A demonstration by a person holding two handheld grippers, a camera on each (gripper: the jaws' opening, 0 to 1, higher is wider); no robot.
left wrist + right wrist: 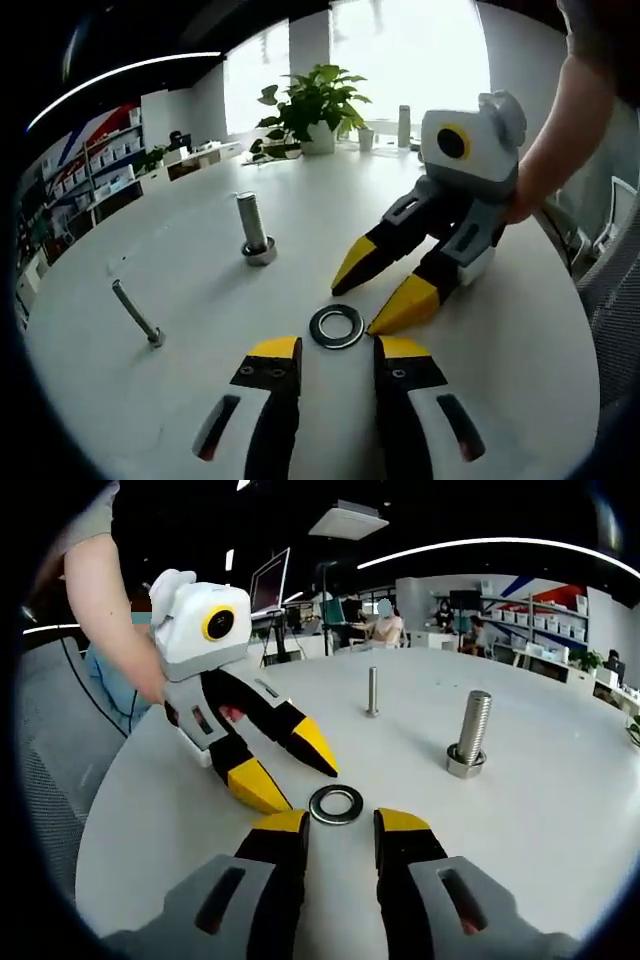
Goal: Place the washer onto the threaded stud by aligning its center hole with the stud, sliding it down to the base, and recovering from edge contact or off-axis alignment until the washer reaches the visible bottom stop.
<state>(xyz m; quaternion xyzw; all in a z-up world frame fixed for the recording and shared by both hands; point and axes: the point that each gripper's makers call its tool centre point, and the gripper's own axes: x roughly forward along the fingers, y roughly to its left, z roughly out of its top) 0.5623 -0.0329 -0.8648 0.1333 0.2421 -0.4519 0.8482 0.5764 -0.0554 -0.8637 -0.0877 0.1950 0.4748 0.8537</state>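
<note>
With the washer (336, 326) lying flat on the table (200, 330) between the spread, empty left gripper (337, 351) and right gripper (368, 300), well apart from the threaded stud (253, 226), it is likely to be skidded away rather than pinched.

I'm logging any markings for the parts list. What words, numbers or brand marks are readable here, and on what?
None are readable.
Washer: no marking visible.
Thick stud and thin stud: no marking visible.
Grippers: no lettering.
Shelves behind the table: too small and blurred.
</note>
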